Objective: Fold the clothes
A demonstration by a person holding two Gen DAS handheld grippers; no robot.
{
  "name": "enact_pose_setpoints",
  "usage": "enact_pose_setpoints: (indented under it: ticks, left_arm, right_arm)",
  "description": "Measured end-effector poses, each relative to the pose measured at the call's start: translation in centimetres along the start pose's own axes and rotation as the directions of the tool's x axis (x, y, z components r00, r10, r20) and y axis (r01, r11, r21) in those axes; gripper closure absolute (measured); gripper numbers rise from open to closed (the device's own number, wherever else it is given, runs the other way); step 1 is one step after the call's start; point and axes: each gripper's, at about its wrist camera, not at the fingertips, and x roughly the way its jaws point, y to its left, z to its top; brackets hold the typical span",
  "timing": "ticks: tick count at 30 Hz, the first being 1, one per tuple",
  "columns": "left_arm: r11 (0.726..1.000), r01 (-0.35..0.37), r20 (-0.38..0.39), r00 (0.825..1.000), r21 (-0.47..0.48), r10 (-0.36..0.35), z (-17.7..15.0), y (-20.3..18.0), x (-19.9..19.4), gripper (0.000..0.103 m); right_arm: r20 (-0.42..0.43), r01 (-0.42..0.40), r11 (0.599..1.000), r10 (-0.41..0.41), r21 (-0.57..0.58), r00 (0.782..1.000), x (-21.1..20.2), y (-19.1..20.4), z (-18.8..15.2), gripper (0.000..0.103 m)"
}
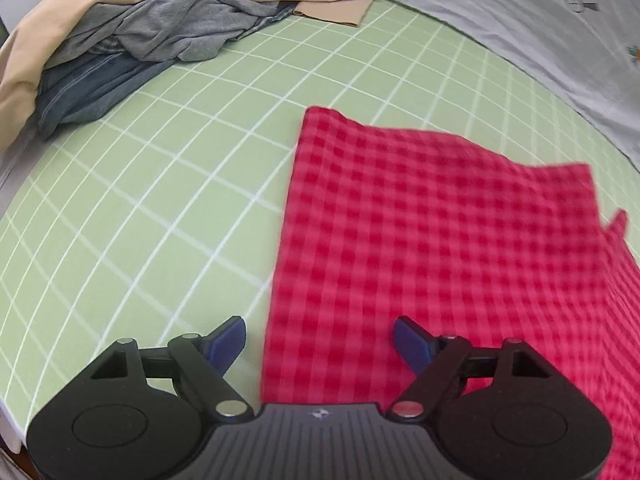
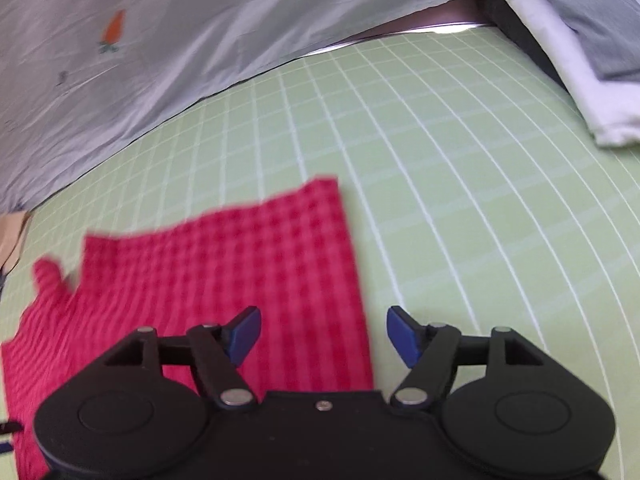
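Both the left gripper (image 1: 319, 336) and right gripper (image 2: 323, 328) are hovering spread and empty over the soft, limp red checked cloth (image 1: 432, 248), likely best pinched at its near corners

Red-checked cloth (image 1: 432, 240) on a green, white-gridded mat (image 1: 160, 200).
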Motion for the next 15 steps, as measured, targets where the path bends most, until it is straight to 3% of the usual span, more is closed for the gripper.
enact_pose_setpoints:
  ticks: [4, 5, 6, 8, 11, 13, 15]
  left_arm:
    - [1.000, -0.025, 0.018, 1.000, 0.002, 0.025, 1.6, -0.7, 1.1, 0.020]
    - [0.999, -0.032, 0.025, 0.999, 0.006, 0.032, 1.9, -0.9, 1.3, 0.019]
    - [0.999, -0.040, 0.032, 0.999, 0.011, 0.039, 2.3, -1.1, 1.6, 0.018]
    - [0.999, -0.044, 0.044, 0.998, 0.019, 0.044, 2.8, -1.5, 1.9, 0.017]
    - [0.999, -0.040, 0.052, 0.998, 0.010, 0.039, 3.4, -1.5, 2.2, 0.017]
    - [0.999, -0.042, 0.060, 0.997, 0.005, 0.041, 3.6, -1.5, 2.4, 0.016]
    - [0.999, -0.043, 0.068, 0.997, 0.003, 0.042, 3.8, -1.6, 2.5, 0.016]
  right_arm:
    - [0.019, 0.034, 0.999, -0.034, 0.001, 0.999, 2.3, 0.4, 2.5, 0.037]
    - [0.027, 0.040, 0.999, -0.039, -0.018, 0.999, 2.6, 0.6, 2.9, 0.053]
    - [0.021, 0.054, 0.995, -0.053, -0.080, 0.998, 2.8, 1.3, 2.9, 0.078]
    - [0.013, 0.066, 0.975, -0.065, -0.210, 0.998, 3.0, 2.5, 3.0, 0.102]
    - [0.100, 0.101, 0.946, -0.074, -0.309, 0.992, 1.5, 3.2, 2.6, 0.102]
    - [0.153, 0.160, 0.965, -0.129, -0.210, 0.980, 0.4, 1.7, 3.0, 0.102]
    - [0.151, 0.208, 0.971, -0.189, -0.118, 0.970, 0.5, 0.1, 3.2, 0.097]
